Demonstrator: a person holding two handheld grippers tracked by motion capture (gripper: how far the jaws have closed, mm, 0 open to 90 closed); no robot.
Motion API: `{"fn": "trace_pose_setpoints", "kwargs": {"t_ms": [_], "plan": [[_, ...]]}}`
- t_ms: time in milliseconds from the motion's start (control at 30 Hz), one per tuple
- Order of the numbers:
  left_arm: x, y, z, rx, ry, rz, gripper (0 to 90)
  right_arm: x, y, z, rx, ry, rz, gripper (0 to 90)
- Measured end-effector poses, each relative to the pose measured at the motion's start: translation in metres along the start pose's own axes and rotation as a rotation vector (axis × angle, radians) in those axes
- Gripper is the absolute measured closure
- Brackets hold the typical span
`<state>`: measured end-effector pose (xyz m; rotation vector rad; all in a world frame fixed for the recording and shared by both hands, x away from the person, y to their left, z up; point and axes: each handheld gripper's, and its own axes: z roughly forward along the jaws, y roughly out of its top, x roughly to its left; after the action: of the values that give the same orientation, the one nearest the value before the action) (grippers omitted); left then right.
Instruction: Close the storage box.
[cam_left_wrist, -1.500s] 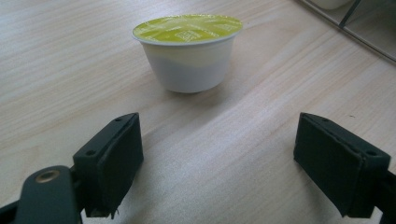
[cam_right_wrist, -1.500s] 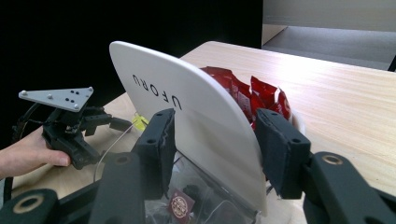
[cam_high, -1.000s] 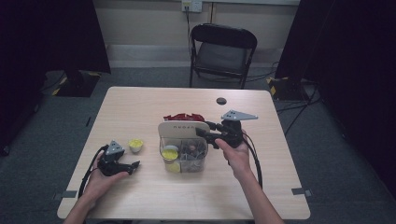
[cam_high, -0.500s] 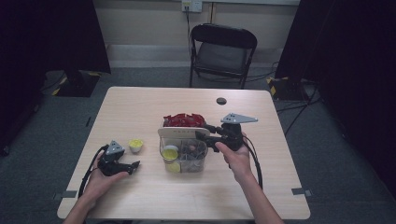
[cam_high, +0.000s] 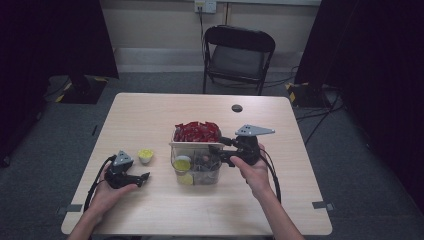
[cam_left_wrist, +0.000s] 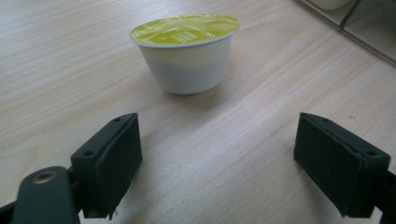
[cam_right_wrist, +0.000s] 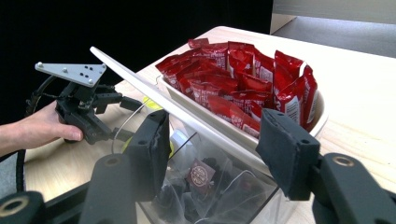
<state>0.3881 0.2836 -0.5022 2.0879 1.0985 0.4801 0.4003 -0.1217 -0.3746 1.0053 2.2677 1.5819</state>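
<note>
A clear plastic container (cam_high: 197, 170) stands mid-table with a yellow-lidded pod (cam_high: 182, 163) and dark items inside. Its white lid (cam_high: 192, 145) leans tilted on the back rim, against a white dish (cam_right_wrist: 322, 107) of red packets (cam_high: 197, 131). My right gripper (cam_high: 217, 151) is at the container's right, pointing left. Its jaws have just been opening and now stand open, with the lid's edge (cam_right_wrist: 154, 91) running between them untouched. My left gripper (cam_high: 142, 177) rests open at the front left. A white pod with a yellow-green top (cam_left_wrist: 187, 51) stands just ahead of its jaws.
A small black round thing (cam_high: 237, 108) lies near the table's far edge. A black folding chair (cam_high: 239, 55) stands behind the table. Cables trail from both grippers towards the front edge. Bare wood lies to the container's left and right.
The white lid lay flat on the container; it now tilts up at the back, and the red packets show behind it. The right jaws have spread. The left gripper stayed put.
</note>
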Motion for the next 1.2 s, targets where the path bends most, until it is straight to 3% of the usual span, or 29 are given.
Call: {"fn": "trace_pose_setpoints", "kwargs": {"t_ms": [267,633,867,1200], "plan": [[0.0,0.0,0.0,-0.001,0.0,-0.001,14.7,0.003,-0.004,0.001,0.013,0.009,-0.013,38.0],[0.0,0.0,0.0,0.0,0.0,0.0,14.7,0.006,-0.011,-0.001,0.028,-0.021,-0.003,25.4],[0.0,0.0,0.0,-0.001,0.0,-0.001,14.7,0.004,-0.017,-0.004,0.037,-0.045,0.028,18.1],[0.0,0.0,0.0,0.003,0.001,0.002,14.8,0.005,-0.028,-0.005,0.049,-0.03,0.033,18.1]]}}
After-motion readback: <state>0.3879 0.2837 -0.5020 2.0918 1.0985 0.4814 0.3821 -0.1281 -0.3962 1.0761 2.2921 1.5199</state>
